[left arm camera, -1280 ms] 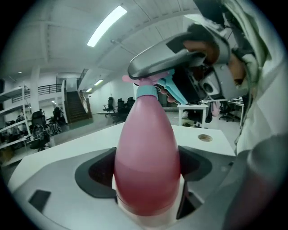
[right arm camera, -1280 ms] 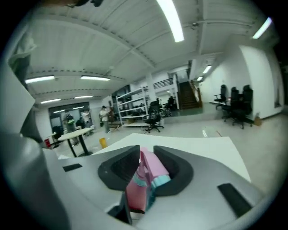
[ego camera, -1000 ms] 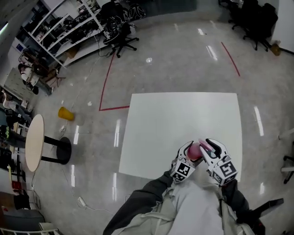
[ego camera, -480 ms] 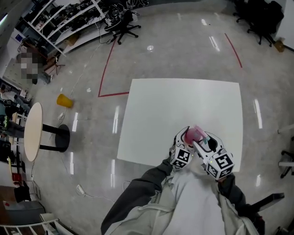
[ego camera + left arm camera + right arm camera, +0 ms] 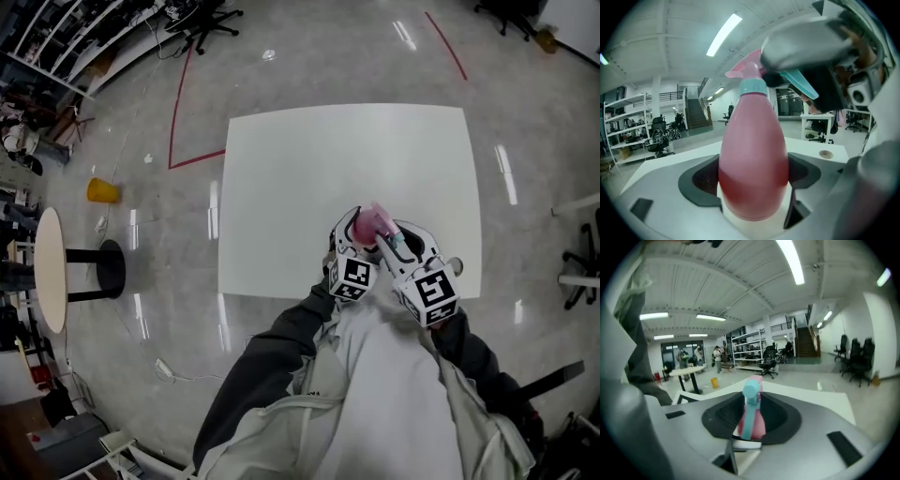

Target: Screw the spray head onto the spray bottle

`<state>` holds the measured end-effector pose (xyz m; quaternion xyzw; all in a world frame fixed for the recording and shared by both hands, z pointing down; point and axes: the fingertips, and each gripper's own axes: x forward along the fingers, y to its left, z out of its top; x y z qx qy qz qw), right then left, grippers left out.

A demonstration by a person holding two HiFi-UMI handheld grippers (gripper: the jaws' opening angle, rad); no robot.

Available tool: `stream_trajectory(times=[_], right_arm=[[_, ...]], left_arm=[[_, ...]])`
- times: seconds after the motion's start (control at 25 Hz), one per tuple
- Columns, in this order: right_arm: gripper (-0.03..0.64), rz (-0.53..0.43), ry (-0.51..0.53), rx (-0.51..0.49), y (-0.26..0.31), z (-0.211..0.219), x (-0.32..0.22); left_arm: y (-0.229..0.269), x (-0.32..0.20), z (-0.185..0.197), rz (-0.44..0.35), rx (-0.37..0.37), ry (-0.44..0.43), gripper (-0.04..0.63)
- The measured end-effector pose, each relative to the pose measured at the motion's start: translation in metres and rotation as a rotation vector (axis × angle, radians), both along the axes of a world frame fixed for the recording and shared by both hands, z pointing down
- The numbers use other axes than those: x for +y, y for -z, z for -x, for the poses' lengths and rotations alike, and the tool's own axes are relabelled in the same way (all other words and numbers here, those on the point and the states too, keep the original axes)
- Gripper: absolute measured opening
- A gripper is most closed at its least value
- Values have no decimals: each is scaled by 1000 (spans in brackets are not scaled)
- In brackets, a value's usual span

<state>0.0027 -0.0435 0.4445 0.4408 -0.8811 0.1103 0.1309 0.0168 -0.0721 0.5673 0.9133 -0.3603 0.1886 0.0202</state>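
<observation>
A pink spray bottle (image 5: 752, 168) stands upright between the jaws of my left gripper (image 5: 752, 199), which is shut on its lower body. Its pink spray head (image 5: 749, 70) with a teal collar and trigger sits on the bottle's neck. My right gripper (image 5: 749, 427) reaches in from the right. Its jaws are closing around the spray head (image 5: 751, 420), which sits between the dark pads. In the head view both grippers meet over the bottle (image 5: 370, 225) near the white table's (image 5: 347, 159) near edge, with the left gripper (image 5: 358, 234) and right gripper (image 5: 392, 242) close together.
The white table stands on a shiny grey floor with a red tape line (image 5: 178, 112). A round side table (image 5: 47, 272) and a yellow object (image 5: 103, 190) are on the floor to the left. Shelves and office chairs stand far off.
The right gripper has shifted a little around the spray head while the left keeps hold of the bottle. The head view has tilted, so the table sits higher in the picture.
</observation>
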Motion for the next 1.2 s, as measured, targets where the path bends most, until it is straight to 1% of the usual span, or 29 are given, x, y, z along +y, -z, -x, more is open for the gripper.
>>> stream_trajectory(times=[0.04, 0.08, 0.12, 0.16, 0.28, 0.32, 0.36, 0.4, 0.44, 0.48, 0.56, 0.6, 0.64, 0.68, 0.72, 0.76, 0.8, 0.84, 0.88, 0.96, 1.0, 1.08, 1.2], right_arm=[[64, -50, 2, 57, 0, -4, -3], [60, -77, 14, 85, 0, -6, -5], [60, -66, 20, 79, -2, -7, -7], [59, -17, 10, 41, -4, -10, -8], [53, 234, -59, -161, -17, -12, -10], [54, 300, -72, -214, -19, -10, -9], [54, 336, -73, -241, -19, -7, -7], [54, 341, -59, -246, -16, -4, -4], [54, 323, -32, -243, -11, -2, 0], [54, 285, 0, -245, -4, -2, 5], [57, 169, 66, -250, 11, -7, 9], [60, 108, 90, -242, 17, -10, 9], [60, 55, 98, -227, 21, -15, 7], [60, 11, 89, -209, 24, -20, 3], [60, -26, 71, -193, 28, -23, -2], [75, -60, 55, -185, 33, -25, -6], [155, -90, 50, -186, 40, -23, -9], [231, -111, 55, -195, 47, -19, -10], [277, -122, 67, -206, 54, -14, -10], [281, -130, 78, -219, 62, -12, -7], [281, -121, 79, -227, 62, -14, -5], [279, -69, 119, -271, 56, -13, 0], [279, -3, 209, -324, 46, 8, 11]], left_arm=[[2, 0, 0, -12, -1, -6, 426], [3, 0, 1, -19, -4, -4, 426], [3, 0, 3, -20, -16, 6, 426], [1, -1, 5, -18, -44, 25, 426], [-9, -5, 14, -9, -160, 103, 426], [-12, -6, 16, -3, -176, 115, 426], [-12, -7, 17, 1, -177, 111, 426], [-11, -6, 16, 3, -164, 93, 426], [-7, -3, 12, 1, -138, 61, 426], [-2, 0, 8, -4, -104, 20, 426], [12, 4, 1, -29, -38, -62, 426], [18, 4, 0, -46, -22, -91, 426], [22, 3, 0, -61, -21, -110, 426], [23, 1, 2, -73, -38, -116, 426], [22, -2, 4, -83, -67, -111, 426], [20, -4, 6, -89, -92, -99, 426], [20, -6, 8, -89, -93, -84, 426], [21, -7, 9, -79, -69, -68, 426], [22, -8, 11, -62, -30, -51, 426], [24, -12, 15, -28, 34, -23, 426], [24, -12, 16, -20, 48, -18, 426], [25, -12, 18, -17, 42, -24, 426], [19, -9, 15, 8, 16, -26, 426]])
